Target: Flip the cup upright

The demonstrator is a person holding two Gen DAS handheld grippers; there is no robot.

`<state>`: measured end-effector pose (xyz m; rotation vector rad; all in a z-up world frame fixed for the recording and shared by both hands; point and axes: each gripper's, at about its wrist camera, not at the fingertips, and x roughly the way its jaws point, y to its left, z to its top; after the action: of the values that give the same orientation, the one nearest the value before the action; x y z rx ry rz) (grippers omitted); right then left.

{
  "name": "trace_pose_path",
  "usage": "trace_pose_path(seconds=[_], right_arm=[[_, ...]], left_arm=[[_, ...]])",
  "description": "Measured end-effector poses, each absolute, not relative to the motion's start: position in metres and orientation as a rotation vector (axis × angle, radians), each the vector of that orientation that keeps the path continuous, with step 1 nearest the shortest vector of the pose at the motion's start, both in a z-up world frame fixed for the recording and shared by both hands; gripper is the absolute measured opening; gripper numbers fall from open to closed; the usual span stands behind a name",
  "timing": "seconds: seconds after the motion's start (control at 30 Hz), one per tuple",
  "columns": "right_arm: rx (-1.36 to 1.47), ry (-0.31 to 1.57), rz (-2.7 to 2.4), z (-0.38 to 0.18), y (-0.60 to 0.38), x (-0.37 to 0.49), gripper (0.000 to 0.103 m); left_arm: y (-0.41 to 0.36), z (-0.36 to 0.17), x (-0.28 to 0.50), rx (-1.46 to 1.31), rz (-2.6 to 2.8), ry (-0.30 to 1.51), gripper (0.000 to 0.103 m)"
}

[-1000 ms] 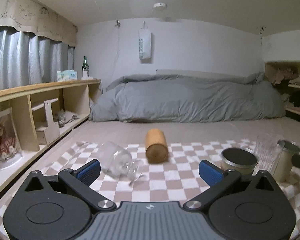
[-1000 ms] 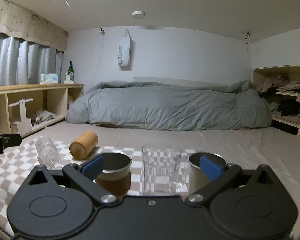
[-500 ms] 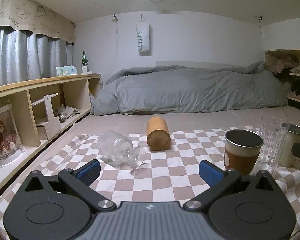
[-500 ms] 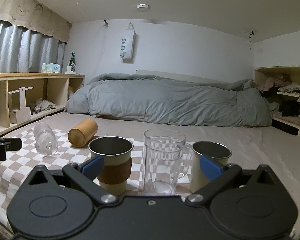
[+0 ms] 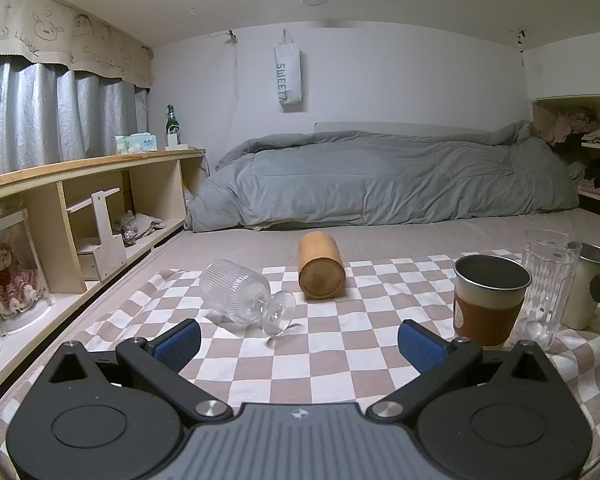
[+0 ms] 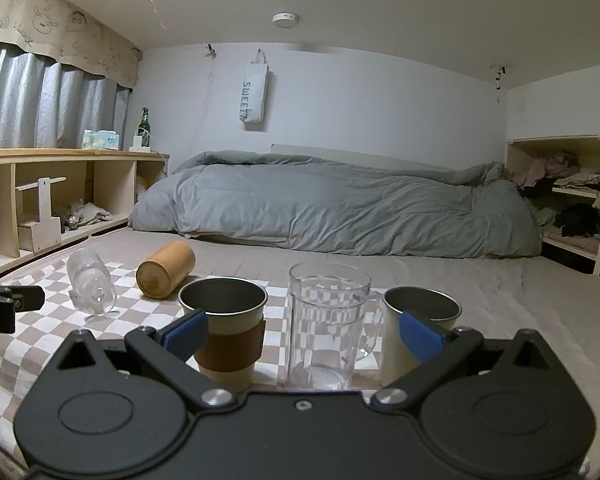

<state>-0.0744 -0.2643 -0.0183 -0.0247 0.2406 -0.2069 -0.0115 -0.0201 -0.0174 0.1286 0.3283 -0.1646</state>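
Note:
A ribbed clear stemmed glass (image 5: 240, 300) lies on its side on the checkered cloth (image 5: 340, 360), foot toward me; it also shows in the right wrist view (image 6: 88, 284). A bamboo cup (image 5: 320, 268) lies on its side behind it, also in the right wrist view (image 6: 166, 268). My left gripper (image 5: 300, 346) is open and empty, just short of the glass. My right gripper (image 6: 302, 330) is open and empty, close behind the upright clear mug (image 6: 328, 320).
A steel cup with a brown sleeve (image 5: 488, 304), the clear mug (image 5: 548, 280) and a cream steel cup (image 5: 588, 288) stand upright at the right. A wooden shelf (image 5: 80, 208) runs along the left. A grey duvet (image 5: 380, 176) lies at the back.
Both grippers have dropped lower and tilted up, so the cups now appear taller and nearer. No cup has moved. Both jaws stay open.

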Motion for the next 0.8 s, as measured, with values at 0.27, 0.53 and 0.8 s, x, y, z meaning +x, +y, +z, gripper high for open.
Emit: trace_pose_path(seconds=[0.27, 0.53, 0.8], right_arm=[[-0.026, 0.24, -0.206, -0.018, -0.2645, -0.0749, 0.103], [-0.022, 0.248, -0.212, -0.0176, -0.2651, -0.0744, 0.103], [-0.02, 0.255, -0.213, -0.0182, -0.2651, -0.0725, 0.103]], left_arm=[[-0.0183, -0.0166, -0.0123, 0.129, -0.167, 0.327, 0.103], [-0.0187, -0.0169, -0.0127, 0.132, -0.167, 0.329, 0.103], [-0.019, -0.0171, -0.0128, 0.133, -0.167, 0.329, 0.103]])
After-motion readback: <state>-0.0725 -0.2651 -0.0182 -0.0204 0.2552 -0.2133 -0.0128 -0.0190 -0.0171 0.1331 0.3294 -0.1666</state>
